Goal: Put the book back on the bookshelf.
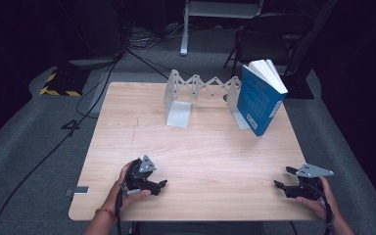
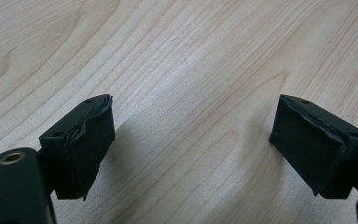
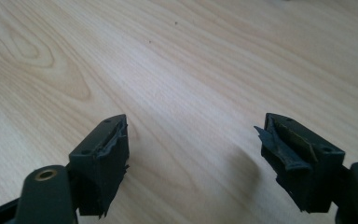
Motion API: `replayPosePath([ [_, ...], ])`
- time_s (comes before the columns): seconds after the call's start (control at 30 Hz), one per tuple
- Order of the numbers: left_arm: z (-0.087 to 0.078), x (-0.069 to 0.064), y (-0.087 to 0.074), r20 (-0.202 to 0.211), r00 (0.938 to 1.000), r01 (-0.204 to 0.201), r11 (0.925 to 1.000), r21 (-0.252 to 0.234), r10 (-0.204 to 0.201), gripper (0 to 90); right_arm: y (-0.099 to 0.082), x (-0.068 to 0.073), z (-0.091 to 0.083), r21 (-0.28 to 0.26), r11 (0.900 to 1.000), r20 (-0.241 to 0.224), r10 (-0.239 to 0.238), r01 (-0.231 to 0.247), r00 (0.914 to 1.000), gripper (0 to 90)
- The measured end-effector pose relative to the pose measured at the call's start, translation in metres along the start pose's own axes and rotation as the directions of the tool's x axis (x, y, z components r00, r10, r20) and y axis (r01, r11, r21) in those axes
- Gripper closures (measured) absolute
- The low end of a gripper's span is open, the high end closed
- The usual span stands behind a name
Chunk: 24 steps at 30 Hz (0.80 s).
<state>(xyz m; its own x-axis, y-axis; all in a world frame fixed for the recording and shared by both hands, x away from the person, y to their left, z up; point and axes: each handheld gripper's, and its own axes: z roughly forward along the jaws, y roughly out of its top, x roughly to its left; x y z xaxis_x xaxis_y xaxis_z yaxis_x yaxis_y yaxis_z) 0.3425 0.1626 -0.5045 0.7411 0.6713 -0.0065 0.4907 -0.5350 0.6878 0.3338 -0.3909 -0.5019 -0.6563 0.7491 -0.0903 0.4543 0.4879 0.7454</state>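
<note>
Blue book leans against the bookend rack, well apart from our left gripper and right gripper; both jaws gape over bare table, whose grain we see in the gripper views.

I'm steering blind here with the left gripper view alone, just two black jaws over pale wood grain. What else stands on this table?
Observer: A blue paperback book stands at the far right of the light wooden table, leaning against a white folding bookend rack.
Operator: Is the rack holding anything else?
Observer: No, its left bracket stands bare.
Operator: Where is the other gripper?
Observer: The right gripper is at the near right edge, jaws open on nothing, as its own view shows.
Operator: And mine?
Observer: The left gripper rests near the front left, jaws open and apart from the book.
</note>
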Motion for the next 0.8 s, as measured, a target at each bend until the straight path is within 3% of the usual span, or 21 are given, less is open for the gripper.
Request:
replayPosePath([
  [0.33,0.0,0.0,0.0,0.0,1.0,0.006,1.0,0.001,-0.006,13.7,-0.013,-0.003,-0.011,0.005,0.9969,-0.023,0.078,-0.078,0.9967,22.0],
  [0.8,0.001,0.0,0.001,0.004,1.0,0.003,1.0,0.002,-0.003,13.4,-0.013,-0.005,-0.01,0.01,0.9959,-0.026,0.09,-0.09,0.9956,21.3],
])
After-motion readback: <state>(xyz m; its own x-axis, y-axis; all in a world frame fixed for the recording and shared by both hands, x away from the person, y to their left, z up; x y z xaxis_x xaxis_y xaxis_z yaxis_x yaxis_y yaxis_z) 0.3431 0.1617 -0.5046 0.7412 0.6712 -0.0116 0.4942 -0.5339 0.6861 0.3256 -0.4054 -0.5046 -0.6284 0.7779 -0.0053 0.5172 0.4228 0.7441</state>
